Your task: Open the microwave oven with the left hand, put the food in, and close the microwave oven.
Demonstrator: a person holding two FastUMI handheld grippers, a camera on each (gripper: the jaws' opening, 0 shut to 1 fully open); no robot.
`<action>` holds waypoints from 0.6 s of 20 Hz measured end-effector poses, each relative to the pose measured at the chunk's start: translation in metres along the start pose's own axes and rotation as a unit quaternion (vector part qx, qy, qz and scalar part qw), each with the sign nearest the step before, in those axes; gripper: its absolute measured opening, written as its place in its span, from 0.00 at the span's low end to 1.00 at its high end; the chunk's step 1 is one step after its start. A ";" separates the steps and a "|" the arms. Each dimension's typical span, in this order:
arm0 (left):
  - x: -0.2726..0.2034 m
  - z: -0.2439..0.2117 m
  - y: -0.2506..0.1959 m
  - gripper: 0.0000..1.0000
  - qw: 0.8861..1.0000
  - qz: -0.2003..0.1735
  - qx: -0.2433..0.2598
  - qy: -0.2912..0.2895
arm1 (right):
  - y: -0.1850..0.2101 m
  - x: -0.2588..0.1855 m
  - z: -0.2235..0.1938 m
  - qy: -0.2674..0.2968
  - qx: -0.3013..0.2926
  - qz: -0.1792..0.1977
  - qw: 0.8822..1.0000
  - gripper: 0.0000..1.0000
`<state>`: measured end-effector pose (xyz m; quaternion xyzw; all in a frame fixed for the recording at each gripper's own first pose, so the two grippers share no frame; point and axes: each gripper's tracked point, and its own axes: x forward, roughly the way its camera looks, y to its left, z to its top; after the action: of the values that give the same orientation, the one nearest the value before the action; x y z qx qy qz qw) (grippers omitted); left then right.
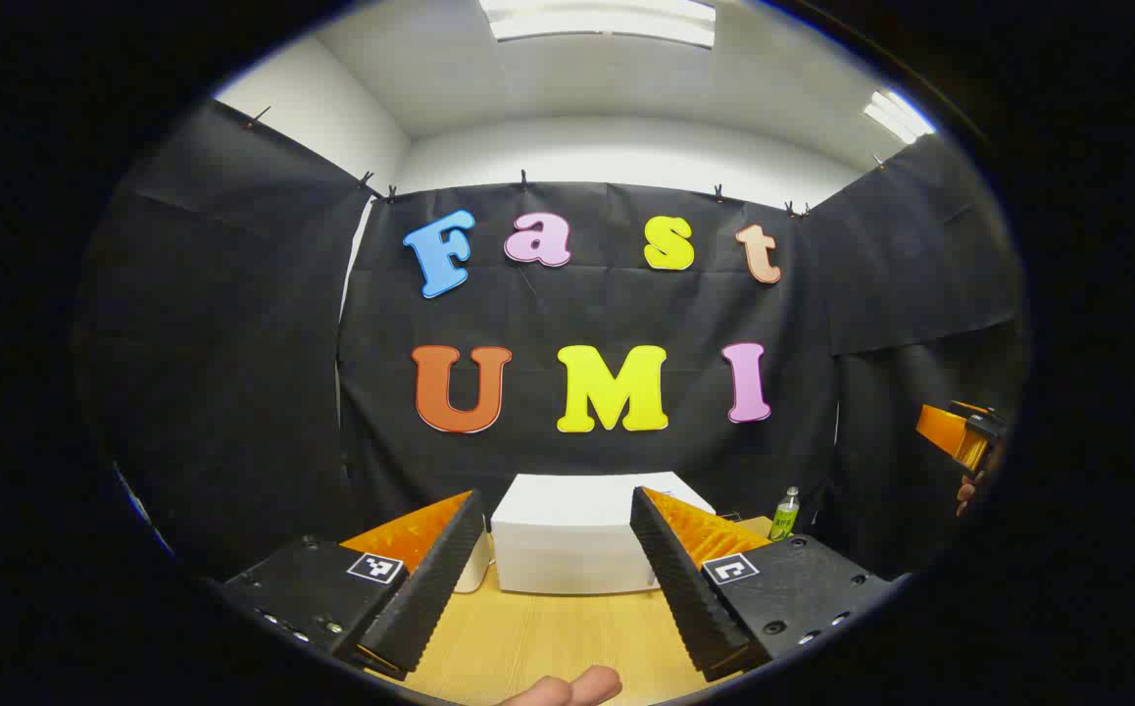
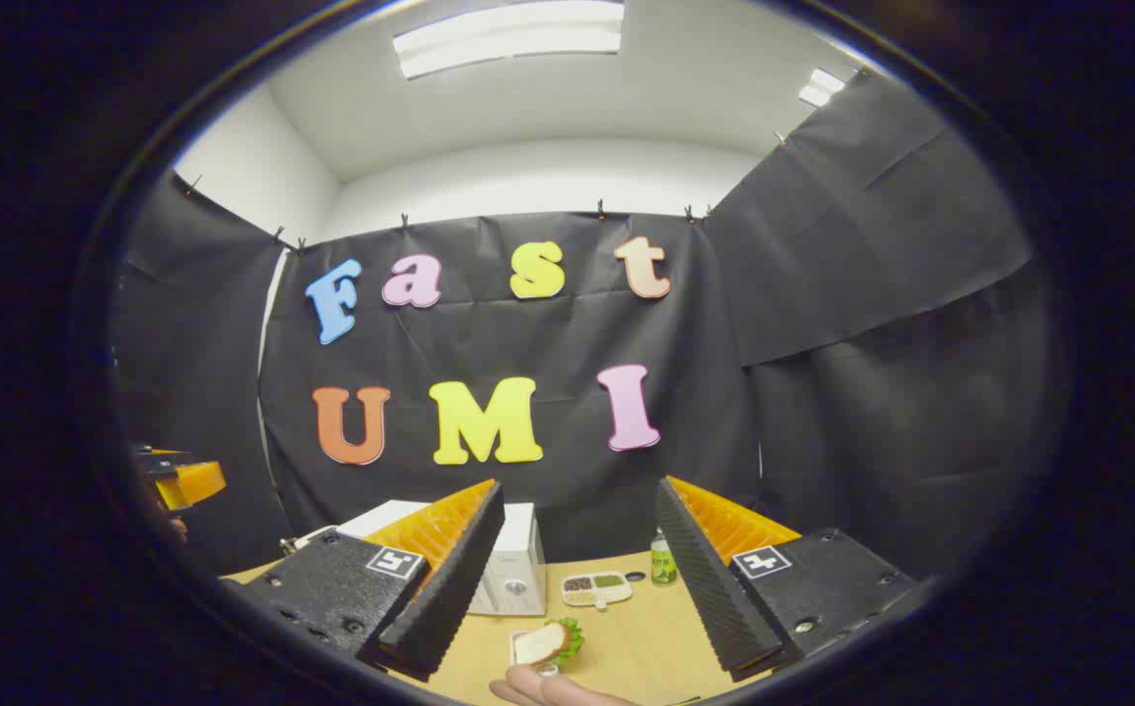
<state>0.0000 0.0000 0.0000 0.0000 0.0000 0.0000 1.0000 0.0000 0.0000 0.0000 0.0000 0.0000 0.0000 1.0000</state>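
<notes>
The white microwave (image 1: 567, 549) stands on the wooden table (image 1: 548, 637) straight ahead in the left gripper view, its door apparently closed. My left gripper (image 1: 556, 495) hovers above the table in front of it, open and holding nothing. In the right gripper view the microwave (image 2: 518, 569) is partly hidden behind one finger. The food, a sandwich with lettuce (image 2: 546, 642) on a small plate, lies on the table below my right gripper (image 2: 578, 485), which is open and holding nothing.
A green bottle (image 2: 664, 561) and a small compartment tray (image 2: 597, 588) sit to the right of the microwave. The bottle (image 1: 785, 513) also stands right of the microwave in the left gripper view. A person's fingertip (image 1: 572, 686) shows at the bottom edge. The other gripper (image 1: 960, 436) hangs far right.
</notes>
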 end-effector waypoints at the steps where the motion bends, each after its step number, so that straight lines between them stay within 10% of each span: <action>1: 0.000 0.001 0.000 0.95 1.000 -0.001 0.000 -0.002 | 0.000 -0.001 0.002 -0.003 -0.003 0.000 1.000 0.92; 12: 0.009 -0.002 -0.004 0.95 1.000 -0.005 0.011 -0.013 | 0.002 0.004 -0.009 0.008 0.000 0.012 1.000 0.92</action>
<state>0.0089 -0.0036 -0.0017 0.0108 -0.0132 -0.0048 0.9998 0.0040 0.0024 -0.0091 0.0003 0.0077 0.0117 0.9999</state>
